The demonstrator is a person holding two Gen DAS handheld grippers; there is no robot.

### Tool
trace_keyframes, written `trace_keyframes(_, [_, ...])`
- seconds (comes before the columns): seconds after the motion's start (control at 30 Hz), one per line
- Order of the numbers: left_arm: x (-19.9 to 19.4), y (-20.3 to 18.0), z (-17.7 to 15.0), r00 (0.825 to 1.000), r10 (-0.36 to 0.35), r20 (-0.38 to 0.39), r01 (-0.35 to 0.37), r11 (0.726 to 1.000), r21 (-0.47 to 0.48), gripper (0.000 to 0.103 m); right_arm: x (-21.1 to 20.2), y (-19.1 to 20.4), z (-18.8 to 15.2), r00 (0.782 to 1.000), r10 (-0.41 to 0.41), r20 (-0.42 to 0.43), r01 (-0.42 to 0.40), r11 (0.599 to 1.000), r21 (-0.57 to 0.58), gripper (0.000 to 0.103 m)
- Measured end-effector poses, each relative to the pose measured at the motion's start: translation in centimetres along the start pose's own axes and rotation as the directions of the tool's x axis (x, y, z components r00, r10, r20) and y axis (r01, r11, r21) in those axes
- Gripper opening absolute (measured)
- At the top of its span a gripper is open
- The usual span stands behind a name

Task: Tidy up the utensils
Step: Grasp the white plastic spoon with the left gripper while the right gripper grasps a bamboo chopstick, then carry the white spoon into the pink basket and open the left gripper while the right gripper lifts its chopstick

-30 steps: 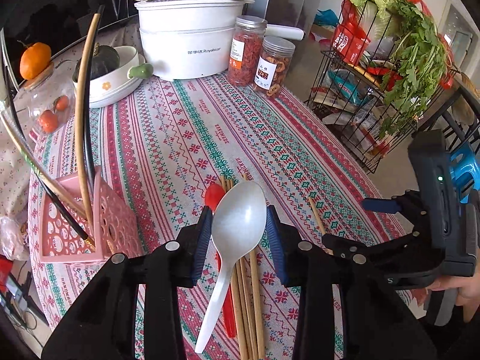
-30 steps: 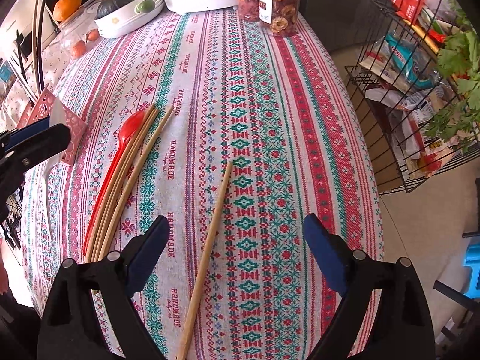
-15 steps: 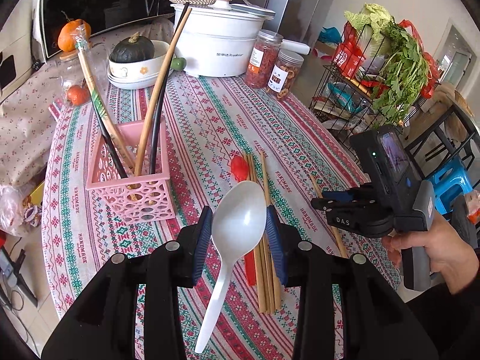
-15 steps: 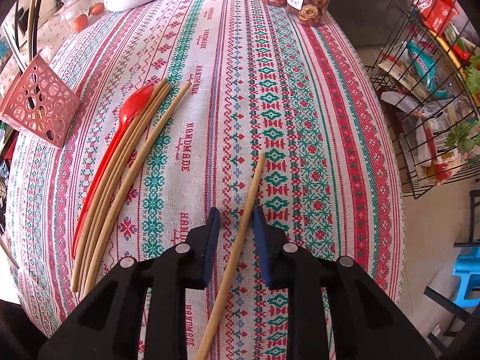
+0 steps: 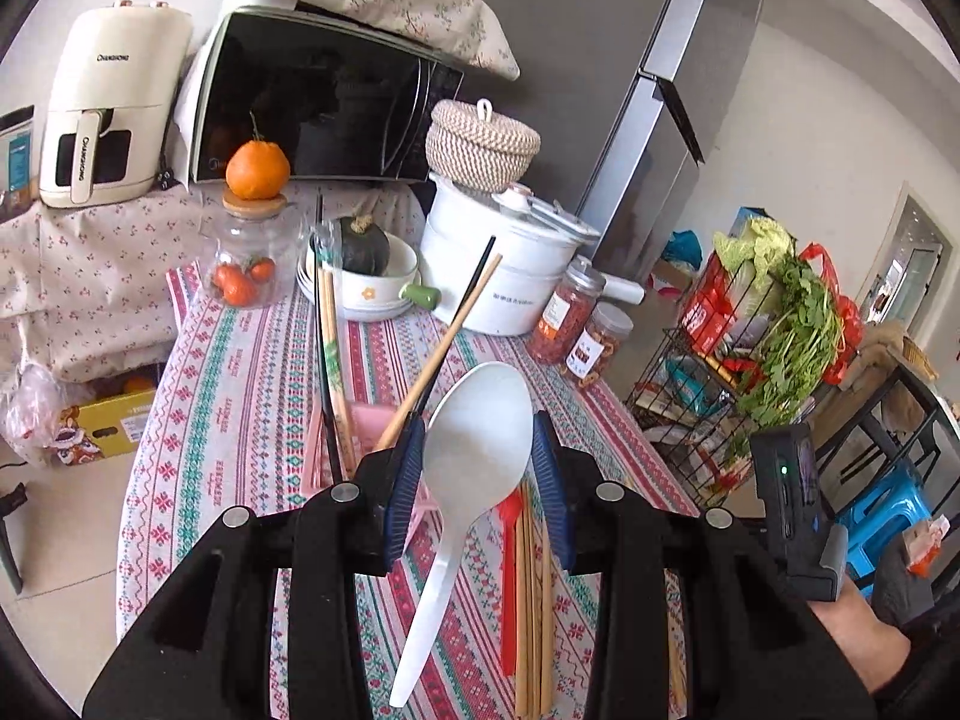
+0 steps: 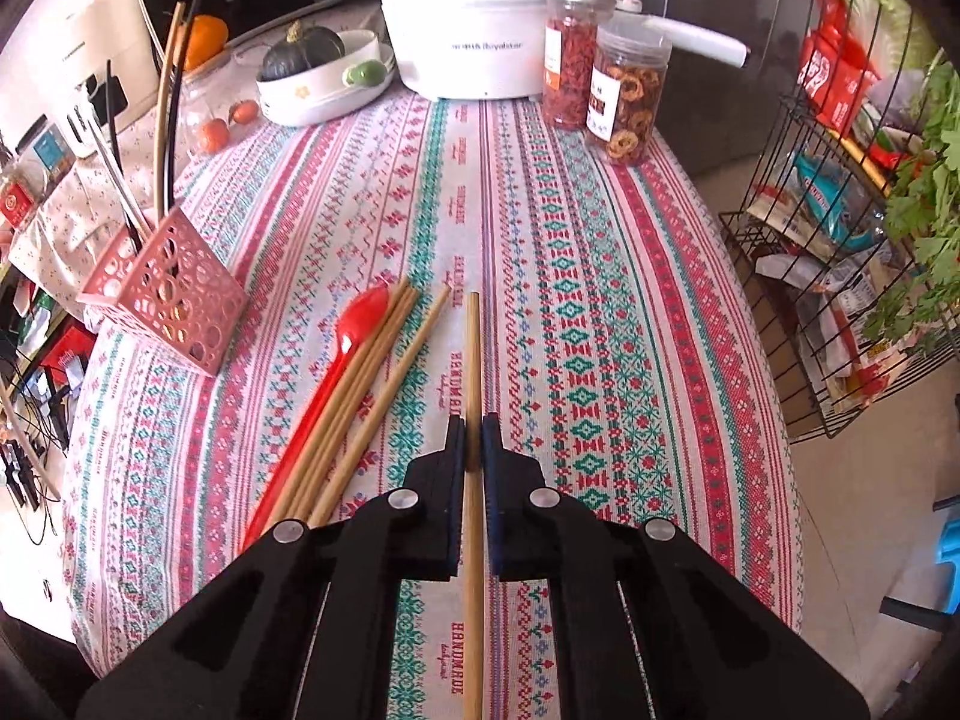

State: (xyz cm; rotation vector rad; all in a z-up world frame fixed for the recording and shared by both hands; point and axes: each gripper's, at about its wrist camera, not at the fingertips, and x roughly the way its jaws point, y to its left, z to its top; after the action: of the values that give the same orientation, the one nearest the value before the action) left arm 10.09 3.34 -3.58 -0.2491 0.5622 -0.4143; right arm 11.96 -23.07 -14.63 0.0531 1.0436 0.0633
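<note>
Worktop (image 6: 600,276): covered by a red, green and white patterned cloth.
Far end: white pot (image 6: 480,18), two clear jars of dried food (image 6: 624,102) just beside it, white dish holding a dark squash (image 6: 303,51).
Behind: black microwave (image 5: 324,108), white air fryer (image 5: 108,108), grey fridge (image 5: 606,78).
Right side: black wire rack (image 6: 840,240) with leafy greens.

The patterned table (image 6: 600,300) bears a pink basket (image 6: 165,294), red spoon (image 6: 336,360) and chopsticks (image 6: 372,396).
</note>
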Motion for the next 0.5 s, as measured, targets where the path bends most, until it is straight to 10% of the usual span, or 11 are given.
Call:
trace_keyframes(0.27, [0.0,1.1,3.2,0.954,0.011,0.301,-0.011,1.0,-0.002,0.034,-4.7,2.5,1.6,0.983,0.054,0.177,-0.043,0.997,-0.062,0.006])
trace_keyframes(0.5, [1.8,3.1,3.2,0.913,0.046,0.404,-0.02,0.997,-0.07,0.034,-6.1,2.7,2.1,0.972,0.094,0.214,-0.082,0.995,-0.063,0.006])
